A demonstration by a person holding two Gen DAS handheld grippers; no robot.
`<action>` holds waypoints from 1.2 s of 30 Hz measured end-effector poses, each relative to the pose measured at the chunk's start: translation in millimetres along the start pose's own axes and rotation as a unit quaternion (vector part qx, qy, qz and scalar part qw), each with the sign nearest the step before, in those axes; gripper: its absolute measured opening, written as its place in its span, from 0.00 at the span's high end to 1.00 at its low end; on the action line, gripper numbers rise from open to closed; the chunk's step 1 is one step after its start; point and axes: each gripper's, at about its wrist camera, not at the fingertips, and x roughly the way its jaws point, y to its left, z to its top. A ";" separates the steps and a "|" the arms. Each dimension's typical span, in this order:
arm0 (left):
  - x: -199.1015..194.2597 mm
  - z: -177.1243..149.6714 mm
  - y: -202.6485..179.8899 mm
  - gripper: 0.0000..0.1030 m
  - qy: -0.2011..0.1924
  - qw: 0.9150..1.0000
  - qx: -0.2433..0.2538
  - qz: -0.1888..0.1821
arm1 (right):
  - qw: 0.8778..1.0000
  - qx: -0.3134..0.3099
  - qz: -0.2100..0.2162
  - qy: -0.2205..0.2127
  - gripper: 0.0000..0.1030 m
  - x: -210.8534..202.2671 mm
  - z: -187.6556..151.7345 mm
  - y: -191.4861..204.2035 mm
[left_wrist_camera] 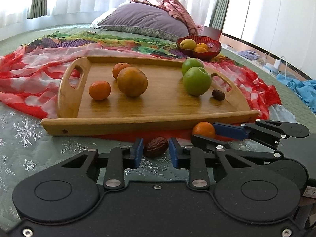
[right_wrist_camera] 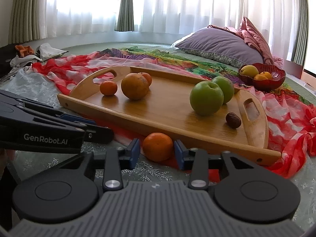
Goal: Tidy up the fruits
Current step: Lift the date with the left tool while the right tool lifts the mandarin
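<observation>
Pickup is the step in hand, as I judge it: two strays lie on the bed ahead of the wooden tray (left_wrist_camera: 150, 116), and each claw has lined up on one.

Through the left wrist camera, my left claw (left_wrist_camera: 156, 154) stands apart with the dried date (left_wrist_camera: 156, 147) between its blue pads (left_wrist_camera: 138, 154), neither pad clearly touching it. To its right, the right claw (left_wrist_camera: 205, 136) brackets the small orange (left_wrist_camera: 203, 129). Beyond the claw, the tray holds oranges, two green apples (left_wrist_camera: 197, 80) and another date (left_wrist_camera: 218, 94).

Through the right wrist camera, the right claw (right_wrist_camera: 157, 154) is apart too, the small orange (right_wrist_camera: 158, 146) sitting between its pads with slim gaps either side. The left claw (right_wrist_camera: 98, 130) comes in from the left.

Next I would squeeze gently and lift each fruit over the tray's near rim.

The date is hidden in the right view, and I cannot tell what else the red bowl (right_wrist_camera: 276, 79) holds.
</observation>
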 end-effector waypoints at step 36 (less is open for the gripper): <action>0.5 4.8 -3.0 0.78 -0.018 1.000 0.003 0.012 | 1.000 0.028 -0.006 -0.005 0.62 4.3 -0.9 -3.7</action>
